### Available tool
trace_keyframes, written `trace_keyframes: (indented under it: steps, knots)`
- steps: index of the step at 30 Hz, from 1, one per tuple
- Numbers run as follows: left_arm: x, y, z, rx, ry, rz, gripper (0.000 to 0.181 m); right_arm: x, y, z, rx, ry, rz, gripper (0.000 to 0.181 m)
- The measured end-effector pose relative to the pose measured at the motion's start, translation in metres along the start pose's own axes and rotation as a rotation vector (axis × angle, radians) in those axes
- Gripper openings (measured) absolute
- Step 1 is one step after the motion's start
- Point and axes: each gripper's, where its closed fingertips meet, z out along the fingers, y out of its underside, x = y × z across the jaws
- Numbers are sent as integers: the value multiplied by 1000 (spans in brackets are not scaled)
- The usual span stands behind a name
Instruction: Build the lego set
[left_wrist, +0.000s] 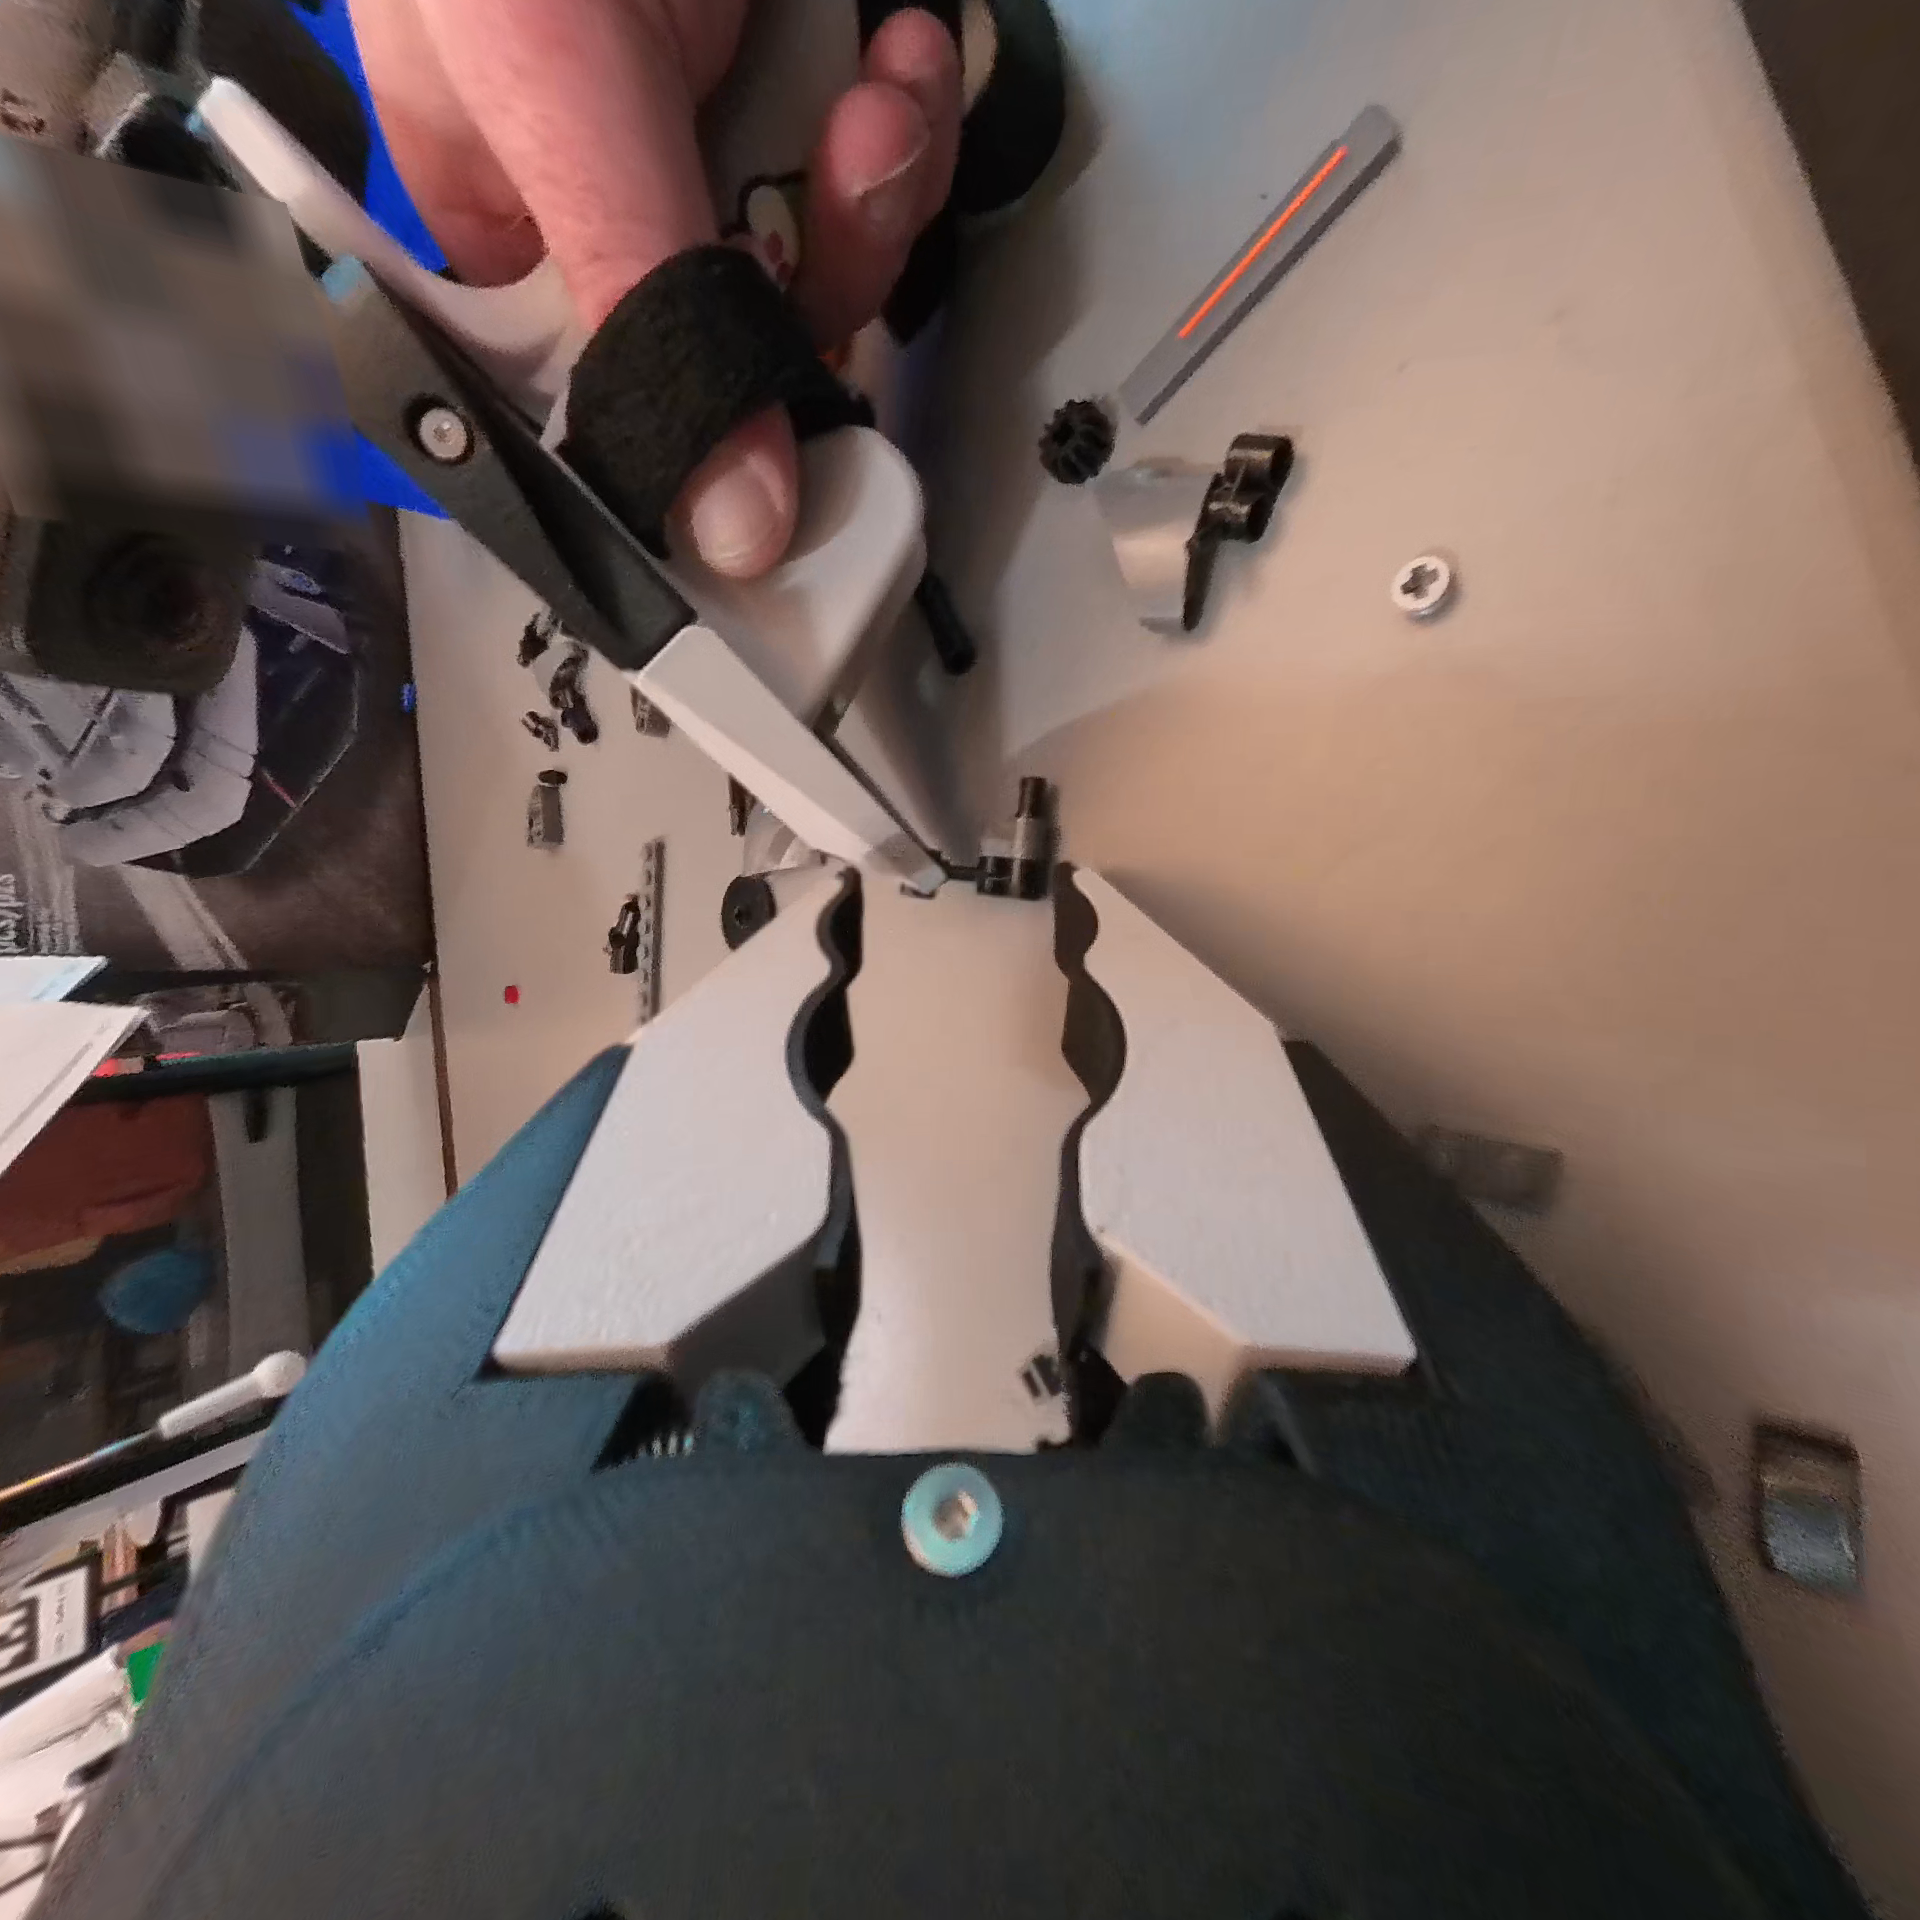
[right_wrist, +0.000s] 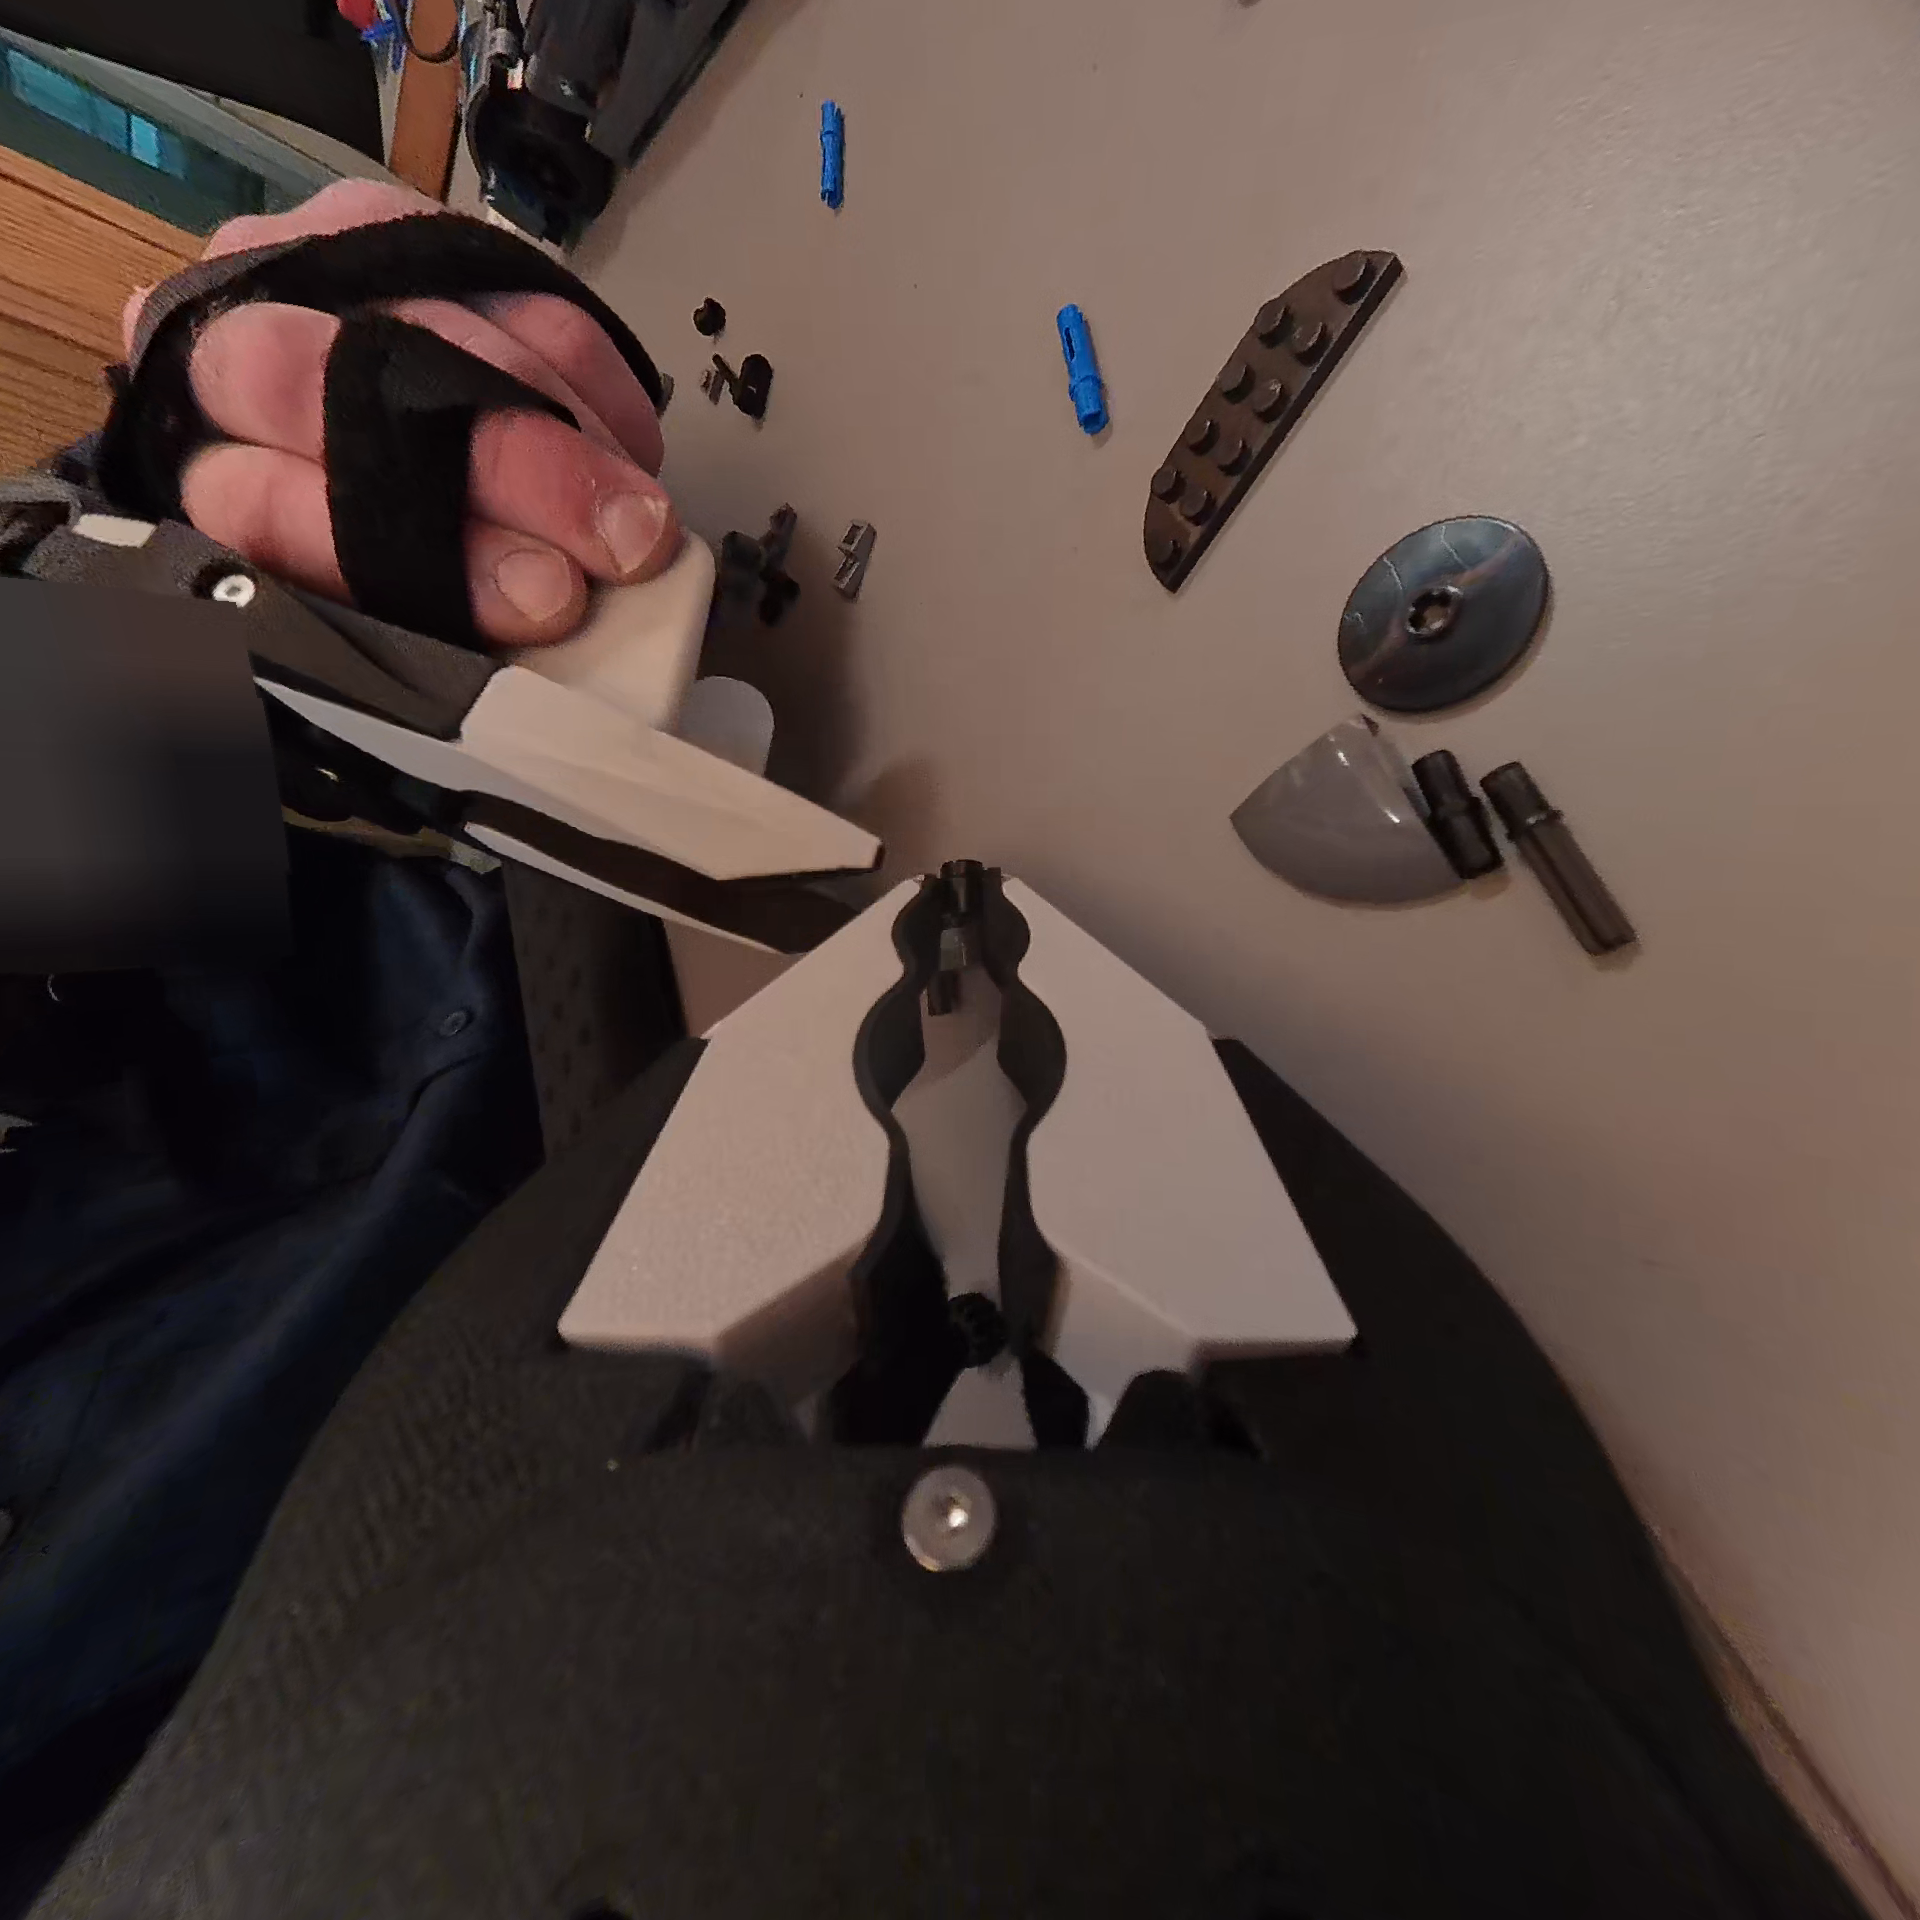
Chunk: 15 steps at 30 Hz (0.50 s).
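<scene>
At 12 o'clock off my spread left gripper (left_wrist: 961, 883) sits the small black connector (left_wrist: 1013, 847), pinched by my right gripper (right_wrist: 954, 883) coming from 10 o'clock, its long axis running straight along my right fingers.

small black parts (left_wrist: 561, 691) too tiny to tell, box (left_wrist: 156, 810) cut off

Matte beige worktop (right_wrist: 1558, 1143) carried loose parts: two blue plastic pins (right_wrist: 1081, 366), a black studded half-round plate (right_wrist: 1262, 416), dark grey dish (right_wrist: 1442, 613), grey curved shell (right_wrist: 1340, 831) touching one of two black pins (right_wrist: 1558, 857). Left wrist view: small black gear (left_wrist: 1073, 443), grey bar with orange stripe (left_wrist: 1262, 260), cross-head screw (left_wrist: 1423, 585).
</scene>
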Motion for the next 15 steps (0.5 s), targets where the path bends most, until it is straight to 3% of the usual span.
trace_keyframes:
  steps: [3,7,15]
  knots:
    - [1,3,4,-7,18,-32,39,-1,0,0,-1,-1,-7,5]
    - [1,3,8,-1,37,-52,30,-1,0,0,2,-6,-6,5]
    - [2,2,9,23,67,-68,30,-1,1,0,2,-13,0,5]
